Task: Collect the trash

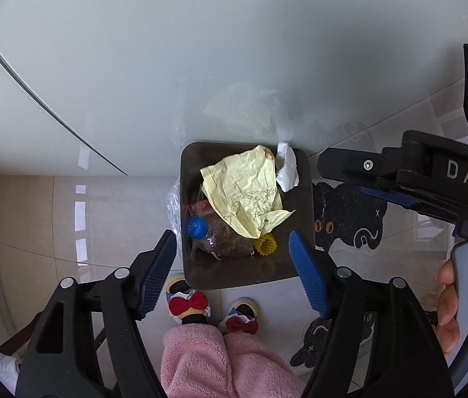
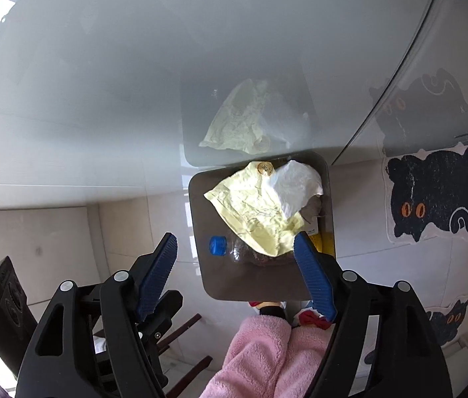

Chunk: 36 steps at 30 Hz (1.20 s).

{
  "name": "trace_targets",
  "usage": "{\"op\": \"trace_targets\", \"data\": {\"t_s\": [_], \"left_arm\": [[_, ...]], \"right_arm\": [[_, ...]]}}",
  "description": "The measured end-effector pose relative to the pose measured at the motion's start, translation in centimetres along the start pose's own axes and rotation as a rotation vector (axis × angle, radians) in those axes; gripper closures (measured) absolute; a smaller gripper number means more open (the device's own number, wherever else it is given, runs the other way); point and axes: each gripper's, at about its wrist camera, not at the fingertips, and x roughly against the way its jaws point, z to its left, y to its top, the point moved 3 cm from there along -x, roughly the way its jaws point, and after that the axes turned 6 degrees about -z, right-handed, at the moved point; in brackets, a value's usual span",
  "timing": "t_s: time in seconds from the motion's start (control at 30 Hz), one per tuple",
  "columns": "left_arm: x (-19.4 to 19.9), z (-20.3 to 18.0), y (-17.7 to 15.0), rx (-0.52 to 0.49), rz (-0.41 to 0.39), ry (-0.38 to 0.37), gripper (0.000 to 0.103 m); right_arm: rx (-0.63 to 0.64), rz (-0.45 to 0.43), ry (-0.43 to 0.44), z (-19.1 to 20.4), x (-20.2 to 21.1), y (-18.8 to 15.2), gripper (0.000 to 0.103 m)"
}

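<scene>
A dark square trash bin point(image 1: 197, 275) stands on the tiled floor against a glossy white cabinet; it also shows in the right wrist view point(image 2: 234, 282). Inside lie a crumpled yellow paper point(image 1: 245, 190) point(image 2: 254, 209), a white tissue point(image 1: 287, 167) point(image 2: 295, 187), a clear bottle with a blue cap point(image 1: 197, 227) point(image 2: 218, 245) and a small yellow ribbed piece point(image 1: 267, 245). My left gripper point(image 1: 232, 262) is open and empty above the bin's near edge. My right gripper point(image 2: 235, 265) is open and empty above the bin; its body shows at the right of the left wrist view point(image 1: 433, 179).
A black cat-shaped mat point(image 2: 436, 195) lies right of the bin, a second smaller one point(image 2: 446, 321) nearer. The person's pink trousers point(image 1: 214, 361) and bow slippers point(image 1: 189, 303) stand just before the bin. A wooden chair frame point(image 2: 184, 335) is at lower left.
</scene>
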Motion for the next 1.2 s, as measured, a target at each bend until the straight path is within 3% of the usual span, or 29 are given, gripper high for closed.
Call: {"op": "trace_targets", "data": {"t_s": [0.17, 0.27, 0.57, 0.63, 0.77, 0.9, 1.2], "left_arm": [[4.6, -0.9, 1.2, -0.008, -0.068, 0.002, 0.014], [8.1, -2.0, 2.0, -0.018, -0.108, 0.005, 0.008], [22.1, -4.9, 4.1, -0.090, -0.316, 0.065, 0.008], [25.6, -5.4, 4.5, -0.102, -0.368, 0.075, 0.008], [31.8, -6.5, 5.3, -0.124, -0.465, 0.110, 0.008], [37.9, -7.3, 6.1, -0.117, -0.551, 0.147, 0.008], [48.8, -8.9, 8.7, -0.134, -0.712, 0.165, 0.008]], "right_arm": [[0.020, -0.075, -0.023, 0.4, 4.9, 0.1, 0.003], [0.055, -0.121, -0.037, 1.2, 8.6, 0.0, 0.003], [0.227, -0.251, -0.082, 4.7, 21.5, -1.1, 0.003], [0.266, -0.298, -0.140, 5.7, 24.7, -1.3, 0.003], [0.314, -0.424, -0.167, 7.6, 30.9, -1.5, 0.003], [0.324, -0.548, -0.187, 9.0, 36.5, -1.5, 0.003], [0.325, -0.714, -0.189, 12.1, 46.5, -0.9, 0.003]]}}
